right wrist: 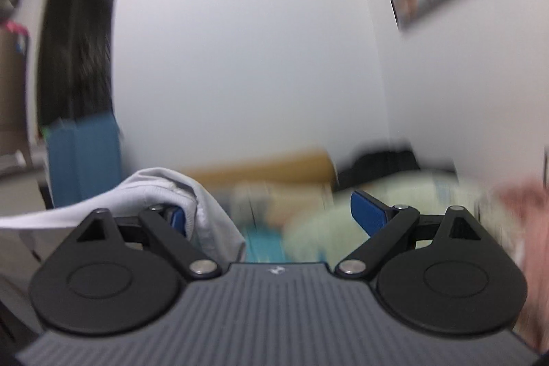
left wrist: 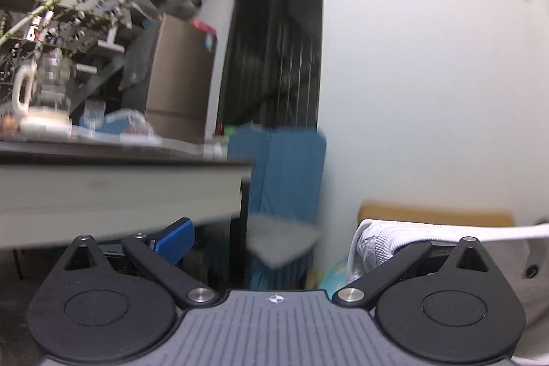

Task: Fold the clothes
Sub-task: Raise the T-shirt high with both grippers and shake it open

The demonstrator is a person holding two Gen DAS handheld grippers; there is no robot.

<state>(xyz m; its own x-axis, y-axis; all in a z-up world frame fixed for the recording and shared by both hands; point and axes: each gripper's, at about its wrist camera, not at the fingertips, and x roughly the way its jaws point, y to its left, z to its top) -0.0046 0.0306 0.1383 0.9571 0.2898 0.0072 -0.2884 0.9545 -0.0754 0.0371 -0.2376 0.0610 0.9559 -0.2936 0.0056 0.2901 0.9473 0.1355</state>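
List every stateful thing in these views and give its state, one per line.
left gripper: jaws spread wide, cloth draped over its right finger
right gripper: jaws spread wide, cloth draped over its left finger
white garment: lifted, hanging over the fingers, not clamped
blue folding mat: upright, folded, against the wall
dark doorway: open

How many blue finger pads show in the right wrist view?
2. One blue pad stands bare on the right; the other pad on the left is mostly covered by the white garment draped over it.
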